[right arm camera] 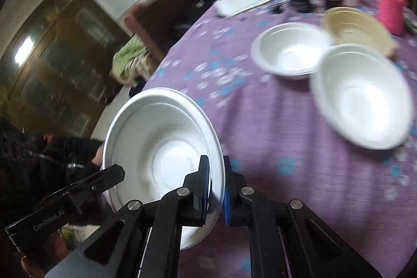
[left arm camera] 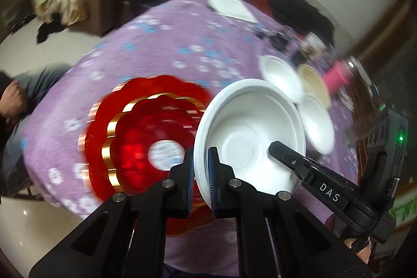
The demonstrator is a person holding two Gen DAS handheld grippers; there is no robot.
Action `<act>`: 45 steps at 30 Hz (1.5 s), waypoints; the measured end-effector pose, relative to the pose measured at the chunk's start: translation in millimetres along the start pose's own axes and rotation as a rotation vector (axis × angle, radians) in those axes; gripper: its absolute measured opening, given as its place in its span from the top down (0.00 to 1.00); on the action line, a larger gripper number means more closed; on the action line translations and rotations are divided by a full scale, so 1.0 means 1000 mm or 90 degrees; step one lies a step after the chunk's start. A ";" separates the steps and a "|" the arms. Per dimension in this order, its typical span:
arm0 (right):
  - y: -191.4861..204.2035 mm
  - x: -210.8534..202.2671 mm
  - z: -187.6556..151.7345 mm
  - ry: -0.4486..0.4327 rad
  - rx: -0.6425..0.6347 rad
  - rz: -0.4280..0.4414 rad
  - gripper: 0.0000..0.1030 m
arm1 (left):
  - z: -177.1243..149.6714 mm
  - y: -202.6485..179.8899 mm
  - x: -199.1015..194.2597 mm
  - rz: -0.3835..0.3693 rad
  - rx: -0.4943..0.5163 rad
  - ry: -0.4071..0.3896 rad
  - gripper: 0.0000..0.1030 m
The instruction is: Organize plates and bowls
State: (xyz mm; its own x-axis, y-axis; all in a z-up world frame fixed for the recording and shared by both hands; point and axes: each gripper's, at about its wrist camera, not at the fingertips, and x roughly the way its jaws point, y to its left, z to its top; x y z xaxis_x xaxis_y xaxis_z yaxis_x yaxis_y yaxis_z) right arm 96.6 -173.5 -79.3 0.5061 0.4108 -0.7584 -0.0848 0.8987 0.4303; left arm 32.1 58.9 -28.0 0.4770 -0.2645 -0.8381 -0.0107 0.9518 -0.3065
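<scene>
white foam bowl (left arm camera: 247, 137) looks light and easily dented; left claw (left arm camera: 201, 173) and right claw (right arm camera: 215, 189) both pinch its thin rim, the sensible hold.

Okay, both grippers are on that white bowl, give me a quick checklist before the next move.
1. Left gripper shut on the white bowl rim: ok.
2. Right gripper shut on the opposite rim: ok.
3. Bowl empty: ok.
4. Bowl level: not ok, it looks tilted in both wrist views.
5. Stacking spot: two white bowls and a cream bowl sit open and upright on the purple tablecloth: ok.
6. Red plate clear of the bowl: cannot tell, the views are blurred.
</scene>
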 end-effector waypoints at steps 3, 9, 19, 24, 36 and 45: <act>0.026 0.025 -0.003 0.021 -0.027 0.000 0.92 | -0.003 0.027 0.001 0.010 -0.029 0.002 0.92; 0.053 0.062 -0.005 0.057 -0.048 0.000 0.92 | -0.006 0.058 0.002 0.019 -0.059 0.003 0.92; 0.071 0.087 -0.015 0.083 -0.069 -0.025 0.91 | -0.003 0.079 0.022 0.032 -0.070 0.023 0.92; 0.075 0.090 -0.019 0.075 -0.087 -0.048 0.87 | -0.002 0.079 0.026 0.044 -0.050 0.016 0.92; 0.051 0.019 -0.018 -0.127 -0.101 -0.042 0.70 | 0.002 0.078 -0.009 0.077 -0.013 -0.070 0.88; -0.003 0.000 -0.025 -0.167 -0.030 0.010 0.68 | -0.003 0.033 -0.007 0.059 0.052 -0.063 0.88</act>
State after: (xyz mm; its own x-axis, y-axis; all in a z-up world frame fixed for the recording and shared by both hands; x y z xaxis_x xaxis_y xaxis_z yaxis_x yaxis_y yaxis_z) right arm 75.2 -172.1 -92.9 0.7090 0.3771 -0.5959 -0.1319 0.9010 0.4132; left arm 25.9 91.6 -33.4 0.5622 -0.1628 -0.8108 0.0117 0.9819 -0.1891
